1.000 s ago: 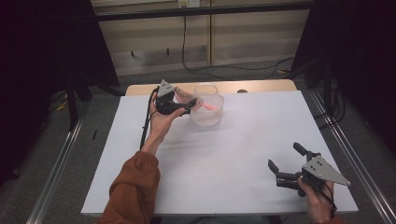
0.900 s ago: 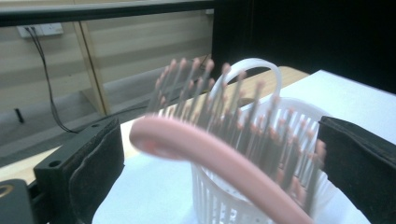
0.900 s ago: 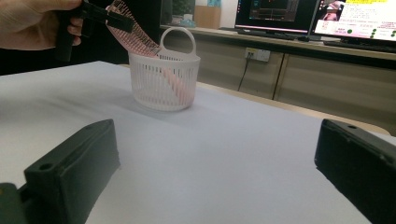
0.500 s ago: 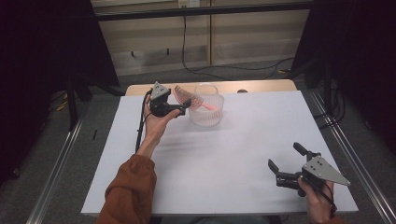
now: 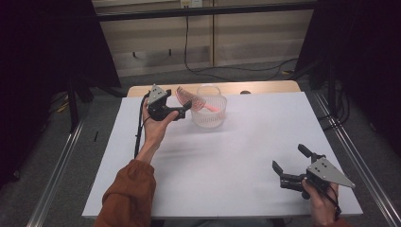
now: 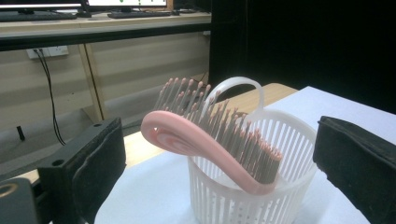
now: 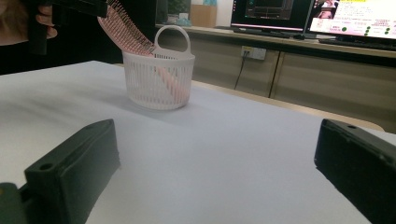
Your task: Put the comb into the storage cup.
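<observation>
Left claw (image 5: 187, 109) stands spread apart, jaws wide either side of the pink hairbrush (image 6: 210, 140) and touching nothing; seen along its own jaws there is clear air between each pad and the brush. A second ago it sat close against the basket with the brush at its tips; now it has drawn back toward the table's left edge and the brush has stayed behind. My reading: the brush is let go and the placing is as good as done, only the withdrawal left.

Brush now rests in the white slatted basket (image 5: 209, 109), which stands at the far middle of the table (image 5: 227, 156). One end is down against the basket's inner wall near the floor; the other end rises over the rim and leans out toward the left claw. Long axis steeply tilted, not upright, running from low inside the basket up and leftward in the high view. Bristles face upward and away from the left claw's camera.

Right claw (image 5: 292, 166) also spread, idle, held low at the near right of the table, well apart from the basket.
</observation>
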The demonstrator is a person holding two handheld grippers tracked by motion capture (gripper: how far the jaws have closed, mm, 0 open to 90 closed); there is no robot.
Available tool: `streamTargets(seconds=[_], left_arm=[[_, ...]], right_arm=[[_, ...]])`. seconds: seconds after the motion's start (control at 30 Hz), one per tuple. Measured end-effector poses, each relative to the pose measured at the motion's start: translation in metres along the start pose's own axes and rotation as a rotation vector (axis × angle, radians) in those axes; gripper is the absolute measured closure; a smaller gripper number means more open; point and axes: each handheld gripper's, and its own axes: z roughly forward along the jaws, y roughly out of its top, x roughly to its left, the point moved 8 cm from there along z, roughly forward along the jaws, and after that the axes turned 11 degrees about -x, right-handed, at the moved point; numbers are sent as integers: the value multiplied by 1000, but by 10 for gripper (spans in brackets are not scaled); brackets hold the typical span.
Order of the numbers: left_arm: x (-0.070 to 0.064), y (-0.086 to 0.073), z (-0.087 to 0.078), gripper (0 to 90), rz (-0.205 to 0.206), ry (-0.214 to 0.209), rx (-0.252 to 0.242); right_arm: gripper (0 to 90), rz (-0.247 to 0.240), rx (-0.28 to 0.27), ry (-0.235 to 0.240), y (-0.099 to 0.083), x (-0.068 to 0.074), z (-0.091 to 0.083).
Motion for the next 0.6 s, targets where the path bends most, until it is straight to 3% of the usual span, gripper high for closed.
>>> streamTargets(seconds=[0.07, 0.2, 0.27, 0.47, 0.53, 0.6], left_arm=[[-2, -1, -1, 21, -11, -18, -4], [-1, -5, -6, 20, 7, -11, 7], [-2, -4, -11, 20, -10, -12, 2], [-7, 1, -26, 30, 21, 0, -19], [-7, -1, -29, 30, 17, 3, -13], [-8, -3, -32, 30, -13, 8, -37]], right_arm=[[0, 3, 2, 0, 0, 0, -1], [0, 4, 1, -1, -1, -1, 0], [0, 2, -2, -2, -1, 0, 0], [0, -10, -2, 3, 0, 2, 1], [0, -10, 1, 3, -1, 1, 2], [0, -13, 7, 3, -2, 1, 2]])
